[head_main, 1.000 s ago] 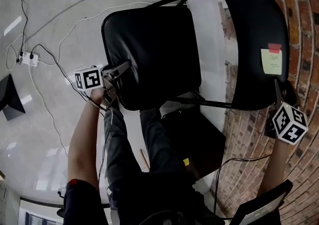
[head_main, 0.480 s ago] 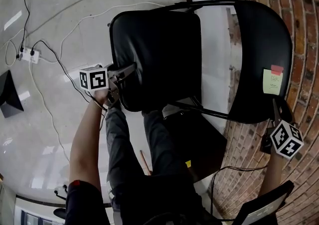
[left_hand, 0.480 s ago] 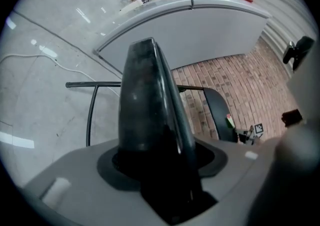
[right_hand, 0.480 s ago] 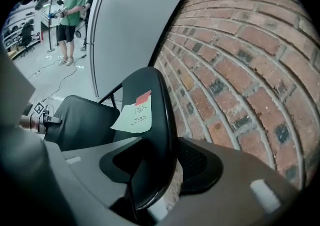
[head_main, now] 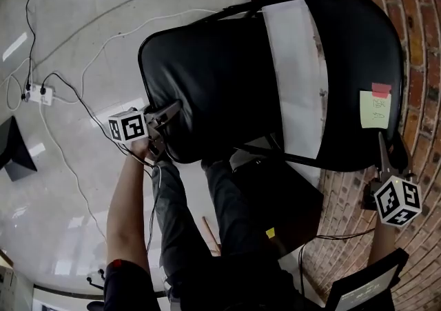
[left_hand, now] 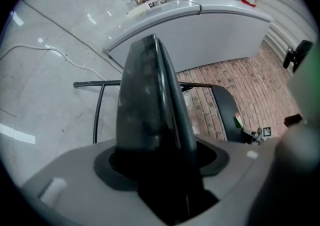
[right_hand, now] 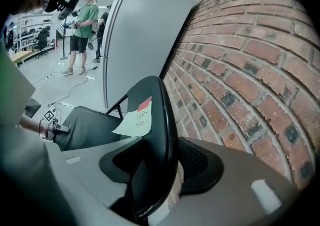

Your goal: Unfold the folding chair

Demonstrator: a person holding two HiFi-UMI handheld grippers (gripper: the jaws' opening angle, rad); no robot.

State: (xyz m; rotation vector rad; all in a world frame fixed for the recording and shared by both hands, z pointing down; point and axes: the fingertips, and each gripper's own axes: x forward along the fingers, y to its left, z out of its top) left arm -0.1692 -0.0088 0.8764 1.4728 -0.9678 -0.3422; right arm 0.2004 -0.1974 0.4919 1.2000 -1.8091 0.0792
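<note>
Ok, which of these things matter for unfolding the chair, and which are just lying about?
Job: chair seat; chair backrest.

Lying about: power strip on the floor; yellow sticky note on the backrest; black case on the floor; brick wall.

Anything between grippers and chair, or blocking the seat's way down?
No. The left gripper has the seat edge between its jaws, which have just been opening; the right gripper is clamped on the backrest edge. Nothing visible blocks the seat; the person's legs stand close to its front edge.
</note>
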